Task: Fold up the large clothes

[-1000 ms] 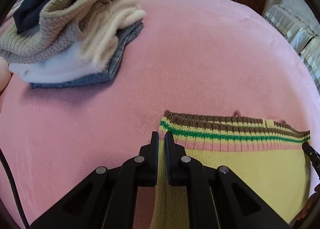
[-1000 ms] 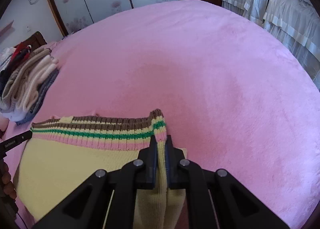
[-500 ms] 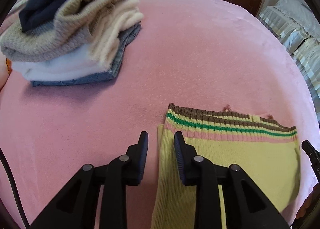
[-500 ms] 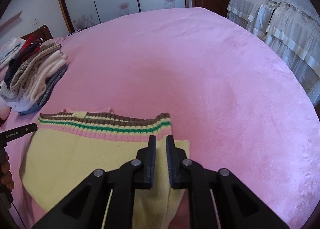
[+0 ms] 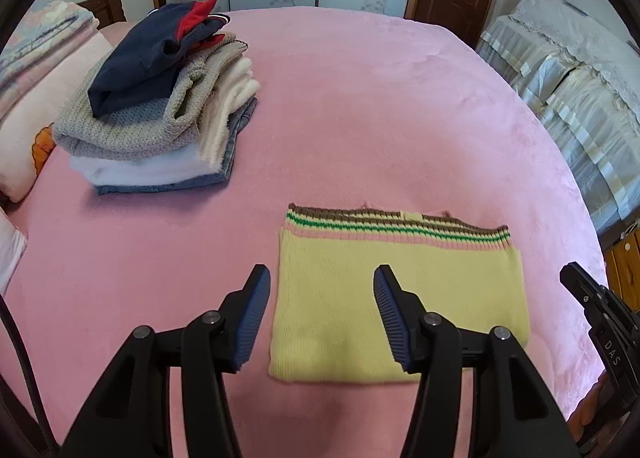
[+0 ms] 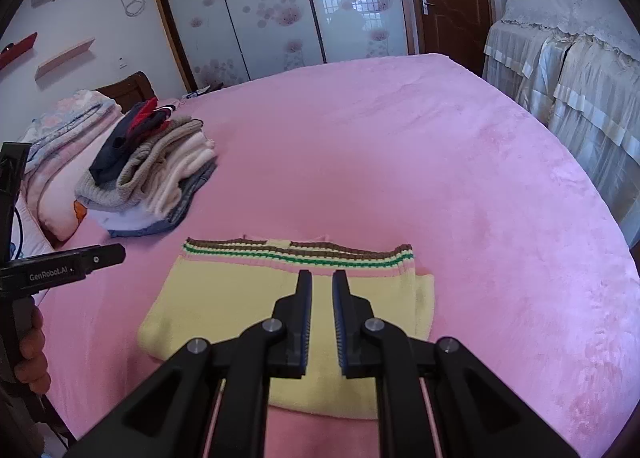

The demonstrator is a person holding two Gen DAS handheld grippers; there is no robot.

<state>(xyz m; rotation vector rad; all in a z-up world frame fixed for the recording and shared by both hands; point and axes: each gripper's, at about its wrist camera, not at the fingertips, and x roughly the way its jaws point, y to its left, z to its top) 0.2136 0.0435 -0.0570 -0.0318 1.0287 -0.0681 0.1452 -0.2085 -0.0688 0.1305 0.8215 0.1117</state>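
1. Black left gripper point(image 5: 322, 314): jaws wide, just been opening, nothing between them; its side reads "GenRobot.AI" in the right wrist view.
2. Right gripper point(image 6: 319, 318): jaws narrow, a slim gap, holding nothing; "DAS" shows on its body in the left wrist view.
3. Yellow sweater point(image 5: 400, 290): folded flat on the pink bed point(image 5: 380, 105), below and just beyond both grippers, touching neither; striped hem on the far edge.
4. Pile point(image 5: 160, 113) of folded clothes: further back, left, apart from the sweater.
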